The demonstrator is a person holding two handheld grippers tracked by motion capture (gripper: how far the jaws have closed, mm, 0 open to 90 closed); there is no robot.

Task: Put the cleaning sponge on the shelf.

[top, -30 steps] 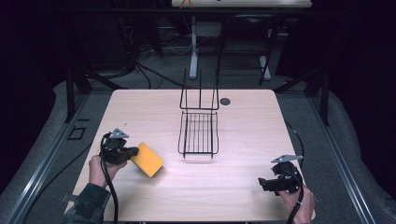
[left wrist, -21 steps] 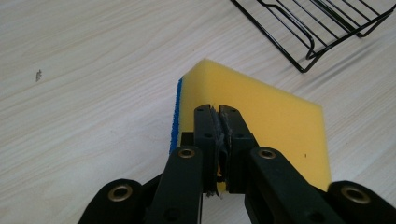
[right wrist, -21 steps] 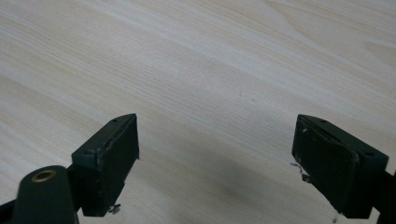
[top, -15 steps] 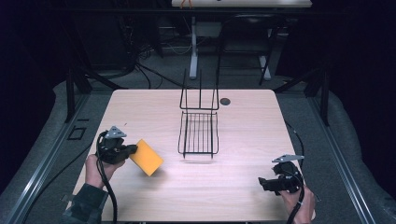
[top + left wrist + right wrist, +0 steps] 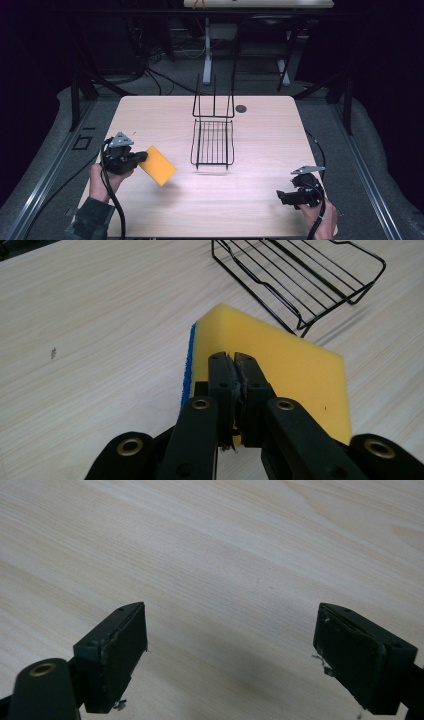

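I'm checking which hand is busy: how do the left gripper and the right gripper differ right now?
The left gripper has its jaws pinched together on a yellow sponge with a blue underside, while the right gripper has its jaws spread wide with nothing between them. The left gripper sits at the table's left side with the sponge sticking out toward the wire rack; the right gripper sits near the front right corner. Both have black jaws and are hand-held.

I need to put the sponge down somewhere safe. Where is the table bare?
Bare wood lies between the wire rack and the right gripper, and left of the rack toward the far edge. The left gripper and its sponge crowd the near left.
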